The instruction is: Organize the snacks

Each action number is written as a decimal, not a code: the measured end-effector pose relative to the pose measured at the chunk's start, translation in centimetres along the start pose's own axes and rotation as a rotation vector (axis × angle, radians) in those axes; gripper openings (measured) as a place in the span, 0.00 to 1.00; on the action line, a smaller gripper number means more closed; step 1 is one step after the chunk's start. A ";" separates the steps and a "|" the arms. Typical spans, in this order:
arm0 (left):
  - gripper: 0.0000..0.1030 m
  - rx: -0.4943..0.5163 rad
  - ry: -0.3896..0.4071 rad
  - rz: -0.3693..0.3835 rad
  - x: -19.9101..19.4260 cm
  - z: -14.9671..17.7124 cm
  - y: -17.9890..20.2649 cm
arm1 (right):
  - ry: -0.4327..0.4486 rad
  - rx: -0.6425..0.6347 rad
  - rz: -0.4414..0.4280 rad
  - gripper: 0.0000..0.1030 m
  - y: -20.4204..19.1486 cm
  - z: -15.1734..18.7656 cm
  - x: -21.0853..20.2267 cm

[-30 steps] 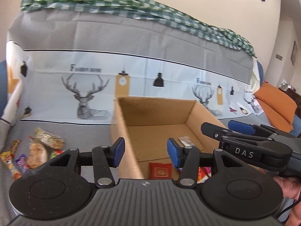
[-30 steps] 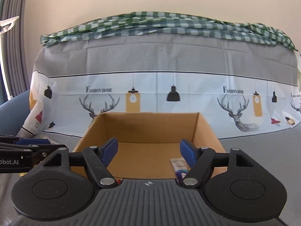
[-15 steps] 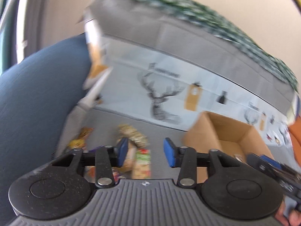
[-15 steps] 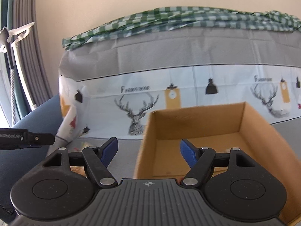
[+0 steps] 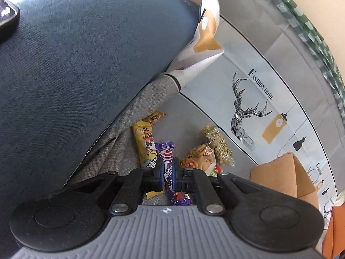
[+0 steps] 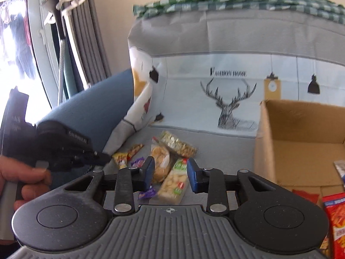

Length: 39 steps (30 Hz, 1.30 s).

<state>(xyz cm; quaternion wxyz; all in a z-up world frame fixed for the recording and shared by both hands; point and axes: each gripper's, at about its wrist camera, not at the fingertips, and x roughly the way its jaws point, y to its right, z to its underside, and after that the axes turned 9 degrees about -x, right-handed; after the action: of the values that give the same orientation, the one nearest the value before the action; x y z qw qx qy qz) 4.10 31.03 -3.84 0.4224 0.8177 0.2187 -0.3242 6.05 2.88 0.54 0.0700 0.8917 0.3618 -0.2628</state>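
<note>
Left wrist view: the left gripper [image 5: 167, 173] has just been closing, and its blue pads [image 5: 160, 172] now pinch a purple candy wrapper [image 5: 167, 161] that lies on the grey seat cover [image 5: 185, 116].
Beside the purple wrapper: a yellow snack stick [image 5: 145, 138] lies just to its left, touching it; a bag of round crackers [image 5: 199, 158] and a clear pack of mixed nuts [image 5: 217, 144] lie to its right.
Right wrist view: the right gripper [image 6: 170, 172] has just been closing; its pads stand apart above a clear pack of pale biscuits [image 6: 173, 182], not pressing on it.
Left hand [image 6: 21, 179]: at the left edge, wrapped round the handle of the other tool.
Cardboard box [image 6: 265, 142]: open-topped, on the seat to the right of the snack pile, with a red chip bag [image 6: 335, 218] inside its near corner.
Backrest: a deer print [image 6: 228, 105] on the cover, a green checked cloth [image 6: 237, 2] along the top.
</note>
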 end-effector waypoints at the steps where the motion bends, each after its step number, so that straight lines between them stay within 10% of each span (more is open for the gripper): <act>1: 0.07 -0.009 -0.009 -0.004 0.5 0.1 0.1 | -0.009 0.007 -0.010 0.34 -0.1 0.3 0.5; 9: 0.12 -0.003 -0.031 -0.055 2.5 -0.2 0.3 | -0.078 0.043 -0.015 0.35 0.2 2.1 4.4; 15: 0.45 -0.042 -0.039 -0.121 4.0 -0.5 0.0 | -0.124 0.062 -0.005 0.40 0.5 3.1 7.3; 28: 0.45 -0.054 -0.063 -0.181 6.3 -0.4 0.3 | -0.180 0.104 -0.029 0.54 0.3 3.3 12.7; 39: 0.41 -0.007 -0.058 -0.227 7.5 0.0 1.0 | -0.229 0.049 0.014 0.46 0.0 3.9 14.0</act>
<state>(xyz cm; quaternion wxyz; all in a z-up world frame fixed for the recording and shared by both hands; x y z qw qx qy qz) 9.99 31.11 -8.64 0.3918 0.7766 0.2988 -0.3926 12.83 10.17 -10.10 0.0910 0.8598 0.3387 -0.3711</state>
